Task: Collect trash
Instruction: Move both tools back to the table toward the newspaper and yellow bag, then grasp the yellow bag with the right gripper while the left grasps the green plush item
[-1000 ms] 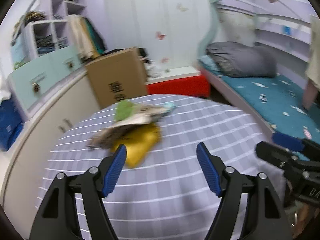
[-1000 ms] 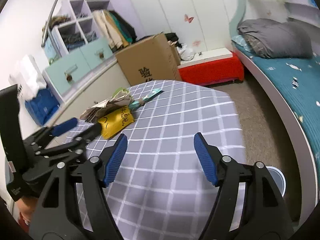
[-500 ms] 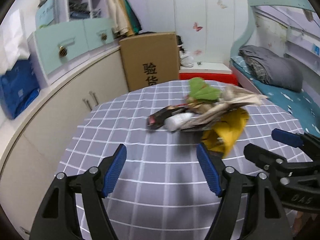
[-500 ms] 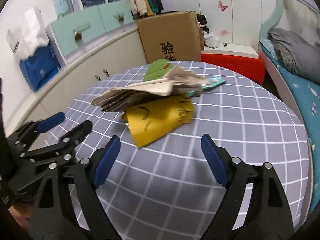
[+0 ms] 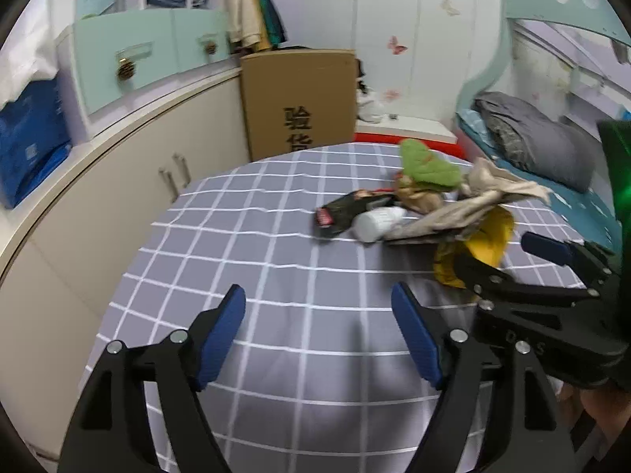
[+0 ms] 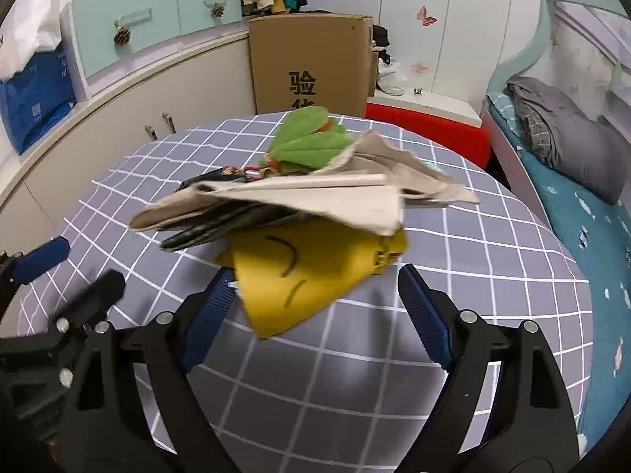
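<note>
A heap of trash lies on the round table with the grey checked cloth (image 5: 256, 236). In it are a yellow bag (image 6: 311, 276), folded beige paper (image 6: 299, 197), green leaves (image 6: 311, 138), a white bottle (image 5: 374, 220) and a dark wrapper (image 5: 343, 213). My right gripper (image 6: 315, 276) stands wide open at the heap's near side. The yellow bag's lower corner lies between its fingers, and the pads do not press it. My left gripper (image 5: 317, 295) hovers over bare cloth left of the heap. Its jaws are opening with nothing between them.
A tall cardboard box (image 5: 299, 98) stands behind the table, with a red platform (image 6: 426, 130) beside it. Cream cabinets (image 5: 118, 181) curve along the left. A bed with a grey quilt (image 6: 572, 138) runs along the right.
Both grippers swung across the table toward the heap. It now fills the right wrist view, and the right jaws have spread wider. In the left wrist view the heap shifted from left to right.
</note>
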Demonstrator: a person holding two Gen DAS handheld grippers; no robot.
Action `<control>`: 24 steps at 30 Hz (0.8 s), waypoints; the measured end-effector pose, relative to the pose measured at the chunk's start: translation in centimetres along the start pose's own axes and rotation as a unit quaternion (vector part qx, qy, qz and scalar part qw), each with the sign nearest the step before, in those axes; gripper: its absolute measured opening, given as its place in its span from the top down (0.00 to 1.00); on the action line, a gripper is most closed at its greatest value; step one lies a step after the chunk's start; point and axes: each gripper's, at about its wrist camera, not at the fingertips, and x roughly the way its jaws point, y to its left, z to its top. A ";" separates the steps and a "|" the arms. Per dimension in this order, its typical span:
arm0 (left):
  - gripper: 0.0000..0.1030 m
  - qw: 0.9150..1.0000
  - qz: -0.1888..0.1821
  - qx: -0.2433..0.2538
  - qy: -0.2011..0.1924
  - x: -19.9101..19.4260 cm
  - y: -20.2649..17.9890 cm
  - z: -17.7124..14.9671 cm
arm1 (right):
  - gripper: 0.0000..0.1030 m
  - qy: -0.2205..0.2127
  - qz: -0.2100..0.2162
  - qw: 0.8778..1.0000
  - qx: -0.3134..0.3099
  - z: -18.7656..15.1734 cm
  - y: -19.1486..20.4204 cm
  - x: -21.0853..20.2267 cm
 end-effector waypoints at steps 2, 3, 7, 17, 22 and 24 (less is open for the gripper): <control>0.27 1.000 -0.010 0.010 0.000 0.0 -0.8 0.1 | 0.22 -0.008 -0.001 1.000 0.006 0.1 -0.6 -0.4; 0.27 1.000 -0.013 0.016 0.000 0.0 -1.3 0.1 | 0.26 -0.012 0.001 1.000 0.007 0.0 -1.0 -0.7; 0.27 0.999 -0.010 0.039 0.001 0.2 -2.9 0.2 | 0.39 -0.025 -0.019 0.999 0.003 -0.3 -2.0 -1.6; 0.27 0.996 -0.038 0.075 0.012 0.0 -5.6 -0.3 | 0.71 0.006 0.001 1.000 0.021 -0.8 -4.0 0.1; 0.27 0.996 -0.040 0.082 0.007 -0.7 -6.6 -0.2 | 0.84 -0.014 0.007 1.000 0.026 -1.4 -5.8 -1.6; 0.27 0.996 -0.045 0.075 0.007 -0.9 -6.5 0.0 | 0.85 -0.020 0.014 0.999 0.037 -1.8 -7.2 -2.5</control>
